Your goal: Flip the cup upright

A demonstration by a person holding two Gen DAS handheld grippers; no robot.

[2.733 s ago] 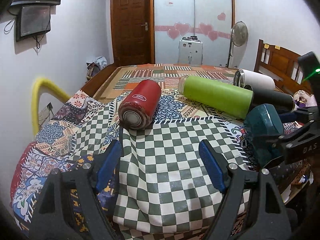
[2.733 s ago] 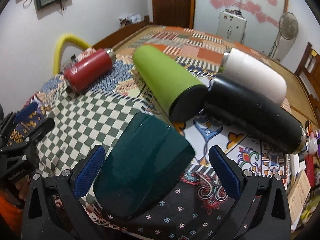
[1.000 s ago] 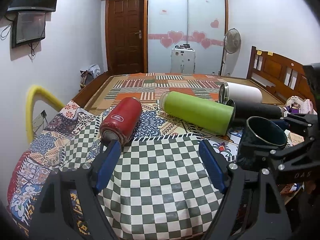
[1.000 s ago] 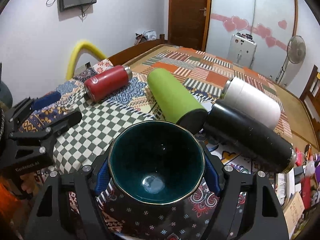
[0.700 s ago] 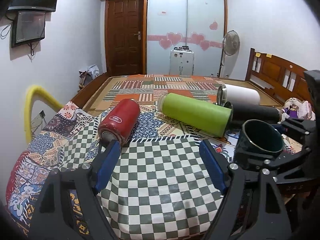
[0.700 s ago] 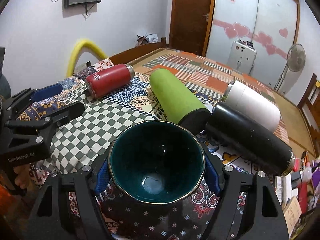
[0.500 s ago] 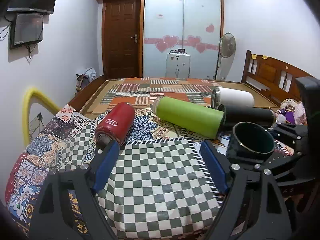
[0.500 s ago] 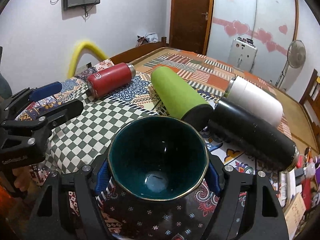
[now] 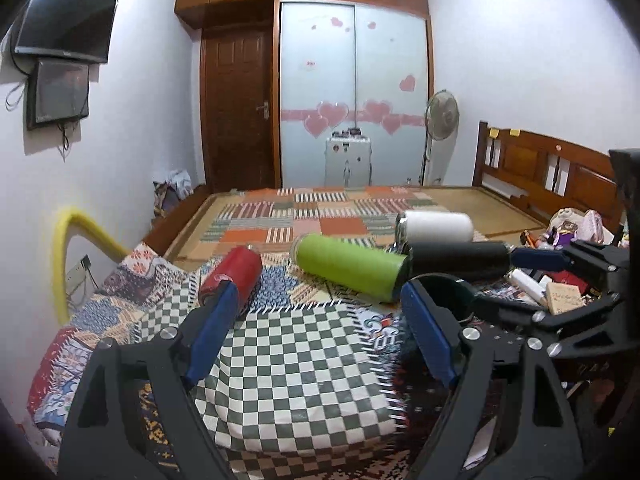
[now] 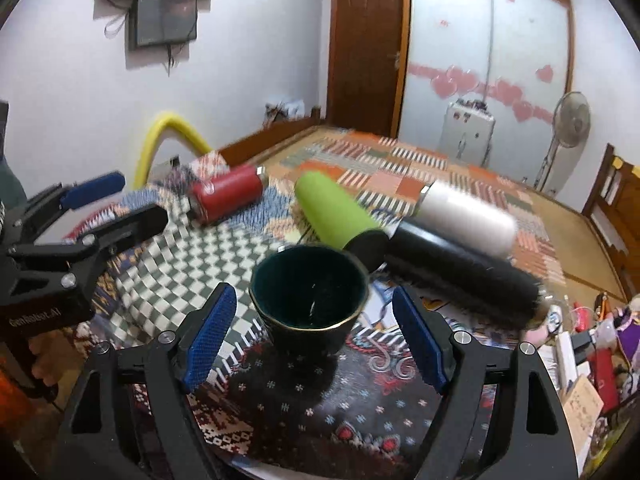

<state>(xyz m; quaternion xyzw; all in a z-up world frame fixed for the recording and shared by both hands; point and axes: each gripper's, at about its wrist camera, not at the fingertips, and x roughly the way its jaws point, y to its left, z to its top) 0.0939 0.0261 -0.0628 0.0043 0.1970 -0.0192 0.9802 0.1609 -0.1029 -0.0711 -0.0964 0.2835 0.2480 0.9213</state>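
Far left, on the patterned cloth (image 10: 168, 280): red flask (image 10: 226, 194) lying on its side, behind the left gripper (image 9: 316, 334), blue pads spread wide, nothing between them. Next along: green flask (image 10: 336, 210) on its side, dark end close behind the cup. Centre: dark green cup (image 10: 310, 298) upright, mouth up, gold rim showing, between the pads of the right gripper (image 10: 312, 338) but clear of both; pads parted, gripping nothing. Further right: black flask (image 10: 460, 276) and white flask (image 10: 466, 214), both lying down, side by side, blurred. Far right edge: cluttered small items, too blurred to tell.
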